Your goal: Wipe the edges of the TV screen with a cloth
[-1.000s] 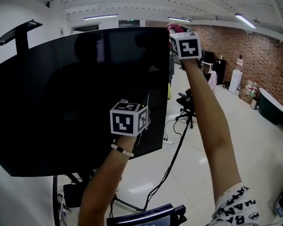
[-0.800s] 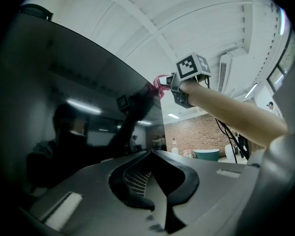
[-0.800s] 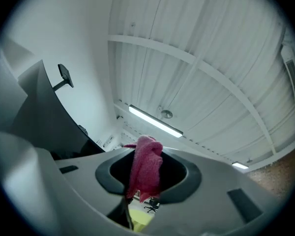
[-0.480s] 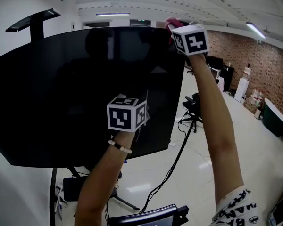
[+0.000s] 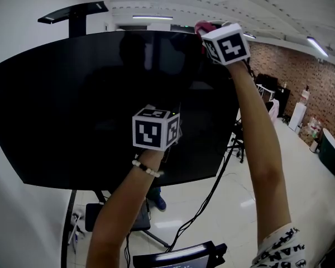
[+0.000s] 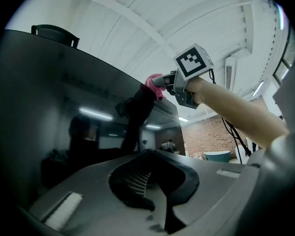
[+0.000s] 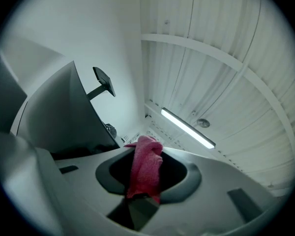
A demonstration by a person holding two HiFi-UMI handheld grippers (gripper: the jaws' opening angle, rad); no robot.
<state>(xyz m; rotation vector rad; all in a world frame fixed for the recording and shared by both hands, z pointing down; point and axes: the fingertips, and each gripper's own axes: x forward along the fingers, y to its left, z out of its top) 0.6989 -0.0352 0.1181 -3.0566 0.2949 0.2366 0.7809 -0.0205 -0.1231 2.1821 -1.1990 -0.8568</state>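
Note:
The big black TV screen [image 5: 84, 105] fills the head view. My right gripper [image 5: 207, 32] is raised to the screen's top edge near its right corner. It is shut on a pink-red cloth [image 5: 201, 27] that lies against that edge. In the right gripper view the cloth [image 7: 146, 168] is bunched between the jaws, with the TV [image 7: 59, 117] to the left. From the left gripper view the cloth [image 6: 152, 81] and the right gripper [image 6: 161, 80] show at the dark screen's [image 6: 49, 112] upper rim. My left gripper [image 5: 170, 121] hovers before the screen's lower middle, shut and holding nothing.
A black bracket [image 5: 72, 11] stands above the TV's top left. Below the screen are the stand's legs [image 5: 145, 233] and black cables [image 5: 212, 194] trailing over the white floor. A brick wall [image 5: 324, 77] runs along the right. A dark chair back [image 5: 178, 255] sits at the bottom.
The head view has swung so the TV sits further right in frame. The right gripper with the cloth stays on the top edge, slightly inward from the corner. The left gripper has hardly moved.

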